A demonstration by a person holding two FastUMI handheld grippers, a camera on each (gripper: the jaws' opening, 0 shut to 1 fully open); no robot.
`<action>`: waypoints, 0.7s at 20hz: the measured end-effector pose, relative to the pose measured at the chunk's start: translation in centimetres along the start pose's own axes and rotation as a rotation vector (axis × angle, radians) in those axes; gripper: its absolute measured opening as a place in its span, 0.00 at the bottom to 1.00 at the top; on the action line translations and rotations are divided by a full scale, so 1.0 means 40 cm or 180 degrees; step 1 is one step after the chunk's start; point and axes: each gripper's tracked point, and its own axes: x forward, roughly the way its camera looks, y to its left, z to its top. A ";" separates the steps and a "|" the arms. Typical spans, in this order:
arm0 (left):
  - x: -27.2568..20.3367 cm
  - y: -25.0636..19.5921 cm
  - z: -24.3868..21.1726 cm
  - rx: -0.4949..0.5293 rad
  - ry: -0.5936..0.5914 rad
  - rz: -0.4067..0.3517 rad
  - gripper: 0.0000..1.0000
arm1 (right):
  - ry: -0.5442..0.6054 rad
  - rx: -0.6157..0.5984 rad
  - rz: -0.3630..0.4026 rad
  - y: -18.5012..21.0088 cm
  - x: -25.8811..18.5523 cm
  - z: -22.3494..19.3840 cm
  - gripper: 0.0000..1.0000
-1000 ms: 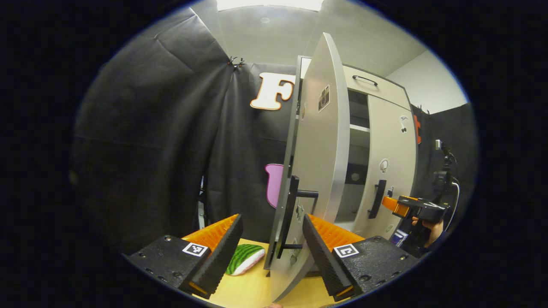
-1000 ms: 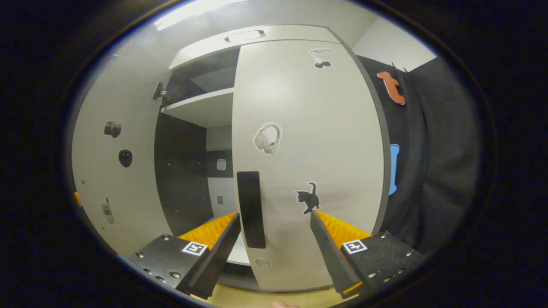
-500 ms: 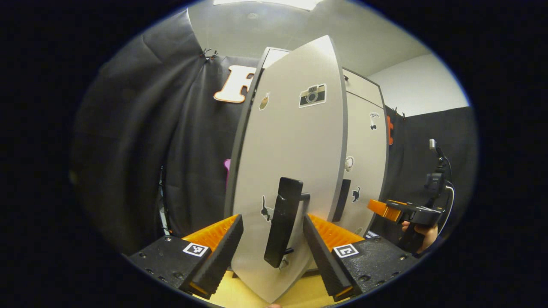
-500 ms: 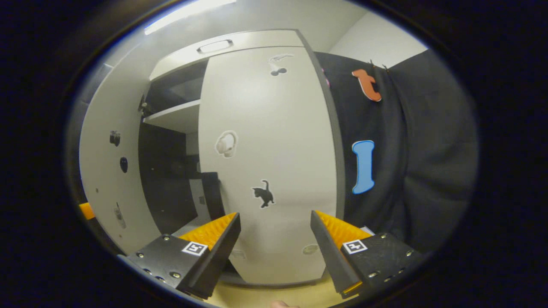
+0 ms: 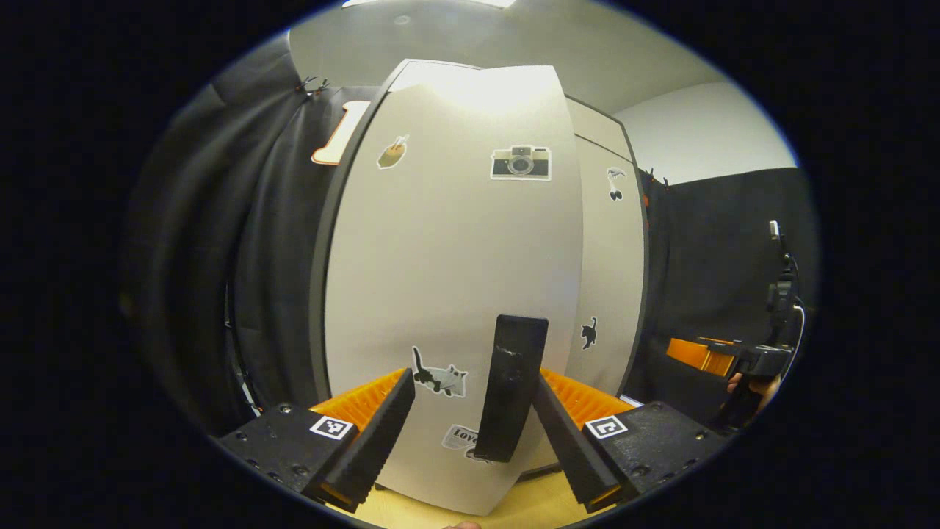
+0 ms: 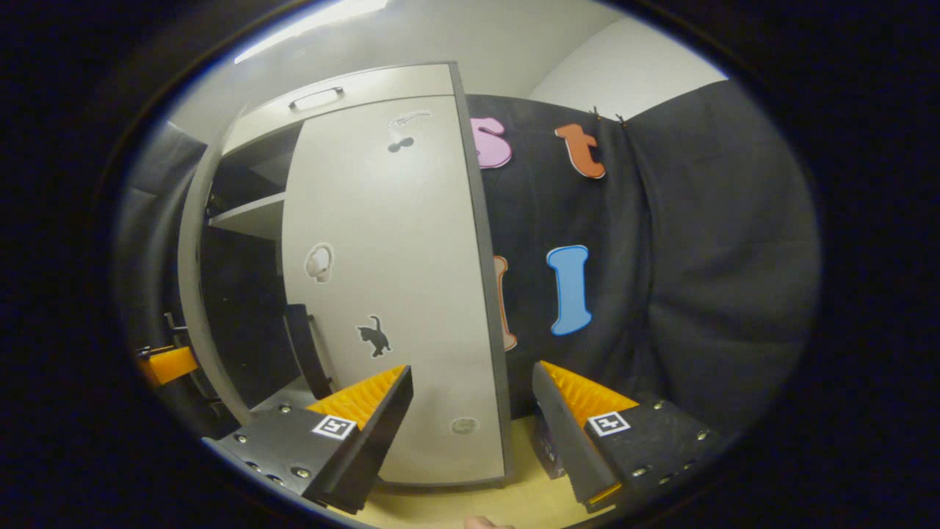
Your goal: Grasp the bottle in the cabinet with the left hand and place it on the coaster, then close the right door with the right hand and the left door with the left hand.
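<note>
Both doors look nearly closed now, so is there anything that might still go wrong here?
Perhaps two things. The left door is not shut: the right gripper view shows a dark gap beside the right door, so stopping now may leave it ajar. The left gripper has its fingers open on either side of the door's black handle, and one might catch it when pulling away.

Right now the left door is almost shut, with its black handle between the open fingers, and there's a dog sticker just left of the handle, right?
Not a dog: the left gripper view shows a cat sticker left of the handle. The rest holds.
</note>
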 end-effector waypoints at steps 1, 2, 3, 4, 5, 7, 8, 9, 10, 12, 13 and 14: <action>0.017 -0.006 0.000 0.0022 -0.0001 -0.0013 0.97 | -0.0002 0.0002 -0.0047 -0.021 -0.008 0.002 0.97; 0.030 -0.009 0.000 0.0034 -0.0004 -0.0019 0.99 | -0.0002 0.0010 -0.0094 -0.039 -0.013 0.004 0.97; 0.045 -0.011 0.002 0.0038 -0.0012 -0.0021 0.99 | -0.0005 0.0017 -0.0140 -0.059 -0.018 0.003 0.97; 0.061 -0.013 0.002 0.0031 -0.0006 -0.0035 0.99 | -0.0001 0.0023 -0.0187 -0.077 -0.023 0.003 0.97; 0.074 -0.014 0.000 0.0023 0.0015 -0.0064 0.99 | 0.0001 0.0030 -0.0231 -0.096 -0.030 0.003 0.97; 0.102 -0.028 -0.004 -0.0019 0.0017 -0.0096 0.99 | 0.0008 0.0053 -0.0301 -0.128 -0.042 0.002 0.99; 0.120 -0.032 -0.008 -0.0037 0.0028 -0.0107 0.99 | 0.0011 0.0058 -0.0338 -0.140 -0.045 0.002 1.00; 0.135 -0.036 -0.010 -0.0056 0.0025 -0.0111 0.99 | 0.0013 0.0059 -0.0367 -0.153 -0.051 0.003 1.00; 0.149 -0.038 -0.013 -0.0062 0.0035 -0.0110 0.99 | 0.0007 0.0055 -0.0390 -0.163 -0.058 0.006 1.00; 0.168 -0.036 -0.014 -0.0037 0.0038 -0.0049 0.99 | -0.0004 0.0033 -0.0443 -0.186 -0.070 0.008 1.00; 0.181 -0.036 -0.014 0.0016 0.0034 -0.0002 1.00 | -0.0009 0.0023 -0.0463 -0.196 -0.077 0.010 1.00; 0.191 -0.036 -0.015 0.0054 0.0039 0.0037 0.99 | -0.0014 0.0018 -0.0481 -0.203 -0.084 0.012 1.00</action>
